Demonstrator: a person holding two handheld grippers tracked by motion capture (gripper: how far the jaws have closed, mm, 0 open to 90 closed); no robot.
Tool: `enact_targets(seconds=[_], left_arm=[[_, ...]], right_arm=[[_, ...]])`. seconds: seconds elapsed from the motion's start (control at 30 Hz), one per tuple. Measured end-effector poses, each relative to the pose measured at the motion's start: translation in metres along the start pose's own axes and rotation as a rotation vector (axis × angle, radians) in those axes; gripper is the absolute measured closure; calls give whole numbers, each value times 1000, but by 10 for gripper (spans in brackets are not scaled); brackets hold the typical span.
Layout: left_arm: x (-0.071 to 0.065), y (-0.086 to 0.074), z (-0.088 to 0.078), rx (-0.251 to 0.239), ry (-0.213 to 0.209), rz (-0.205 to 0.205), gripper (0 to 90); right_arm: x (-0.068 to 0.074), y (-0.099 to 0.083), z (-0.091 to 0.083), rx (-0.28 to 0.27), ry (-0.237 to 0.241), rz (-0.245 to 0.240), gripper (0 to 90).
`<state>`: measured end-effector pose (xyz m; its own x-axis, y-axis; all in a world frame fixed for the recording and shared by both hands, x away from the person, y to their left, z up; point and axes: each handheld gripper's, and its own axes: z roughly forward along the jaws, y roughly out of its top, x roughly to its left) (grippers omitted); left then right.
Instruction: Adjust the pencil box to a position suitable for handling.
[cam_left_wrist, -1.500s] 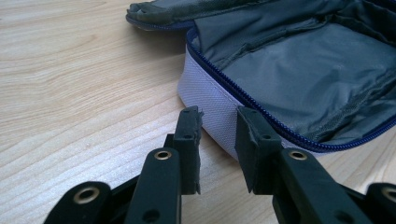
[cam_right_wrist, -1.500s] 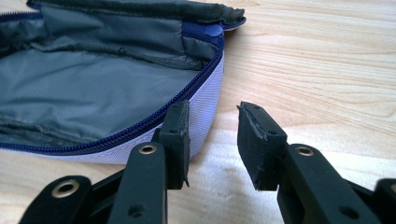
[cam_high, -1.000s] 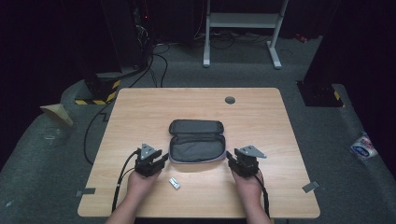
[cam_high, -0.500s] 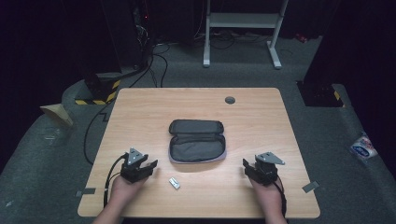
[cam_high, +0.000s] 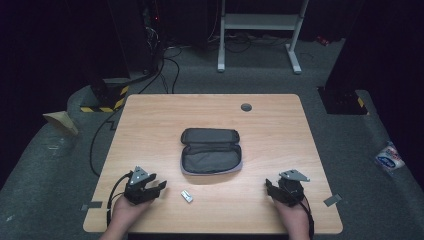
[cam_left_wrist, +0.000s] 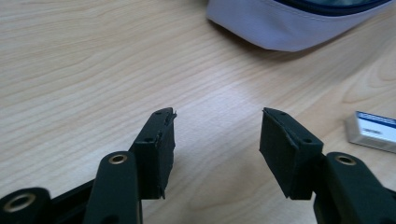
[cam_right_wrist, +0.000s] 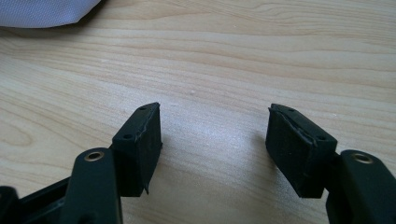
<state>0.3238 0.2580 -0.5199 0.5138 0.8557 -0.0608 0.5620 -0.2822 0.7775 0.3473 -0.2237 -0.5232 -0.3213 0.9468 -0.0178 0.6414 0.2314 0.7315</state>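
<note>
Grey fabric makes up the one open zip pouch, which lies unzipped and flat near the middle of the light wooden table, between my two tongs and a little beyond them. I judge it light, soft and floppy, likely to sag and fold if I lift it by one side, so I would pinch it at the stiffer zipped rim, one end in each tong. My left gripper rests near the front left corner, my right gripper near the front right; both stand released with only bare wood between the black pads, and both have just been opening. I count one pouch, one small white rectangular block with a blue stripe lying apart from the pouch toward my left tong, and one dark round cap set in the far part of the tabletop.
</note>
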Motion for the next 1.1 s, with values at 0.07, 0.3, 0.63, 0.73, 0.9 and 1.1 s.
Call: enact_targets(seconds=[0.07,0.3,0.63,0.73,0.9,1.1], left_arm=[[-3,0,-2,-11,-16,-1,452],[-24,1,-2,-1,-81,45,453],[-50,-1,4,34,-103,117,413],[-55,-1,6,34,-109,132,398],[-66,-1,13,46,-117,159,395],[-77,2,20,46,-130,191,407]], right_arm=[[0,0,0,2,1,6,352],[1,1,1,4,-7,13,356],[1,0,0,0,-7,6,356],[0,0,0,0,-5,6,357],[1,1,1,2,1,6,358],[1,1,1,2,-1,5,359]])
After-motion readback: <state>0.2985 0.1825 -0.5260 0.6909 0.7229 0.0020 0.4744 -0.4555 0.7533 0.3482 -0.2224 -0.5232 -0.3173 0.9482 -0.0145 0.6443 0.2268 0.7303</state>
